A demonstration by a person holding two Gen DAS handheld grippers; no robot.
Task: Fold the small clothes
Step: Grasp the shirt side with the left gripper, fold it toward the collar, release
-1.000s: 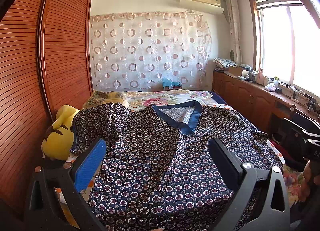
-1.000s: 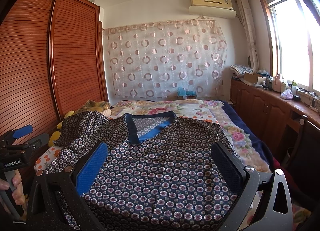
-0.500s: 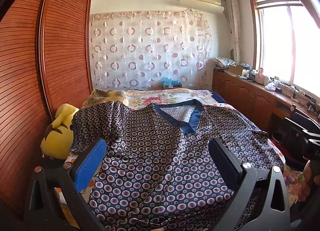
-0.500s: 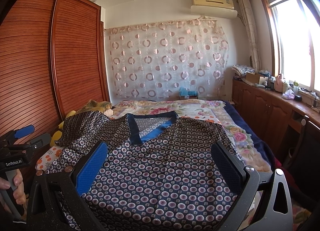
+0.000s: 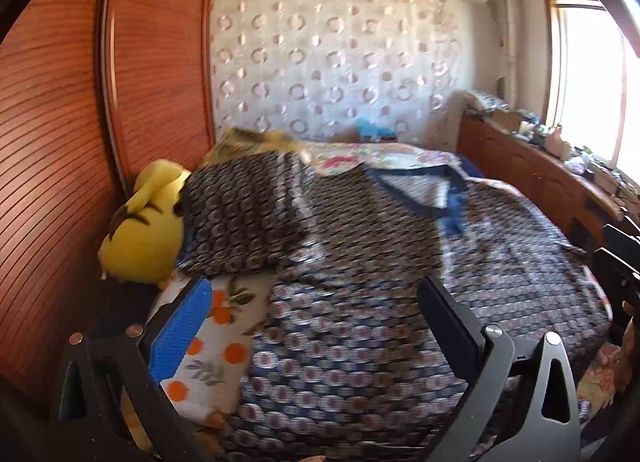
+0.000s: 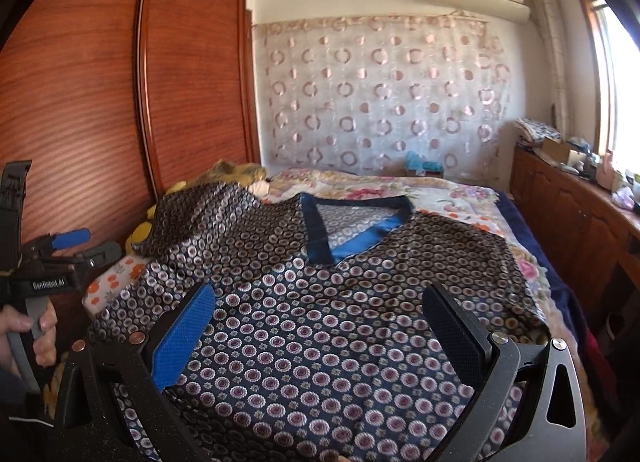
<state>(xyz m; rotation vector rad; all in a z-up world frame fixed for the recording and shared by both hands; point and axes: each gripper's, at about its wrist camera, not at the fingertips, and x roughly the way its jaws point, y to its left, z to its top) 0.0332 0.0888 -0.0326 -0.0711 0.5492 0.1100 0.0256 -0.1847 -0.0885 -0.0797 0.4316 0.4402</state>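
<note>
A dark blue patterned shirt (image 6: 320, 322) with a blue V-neck collar (image 6: 348, 229) lies spread face-up across a bed (image 6: 472, 201) covered in a floral sheet, its left sleeve (image 5: 240, 217) draped beside a yellow plush toy (image 5: 148, 229) near the wooden wardrobe (image 6: 100, 101). The left gripper (image 5: 316, 326) hovers wide open over the shirt's left edge, holding nothing; that view is motion-blurred. The right gripper (image 6: 320, 326) hangs equally wide and empty above the shirt's lower front. A person's hand (image 6: 24, 334) grips the left tool's handle.
</note>
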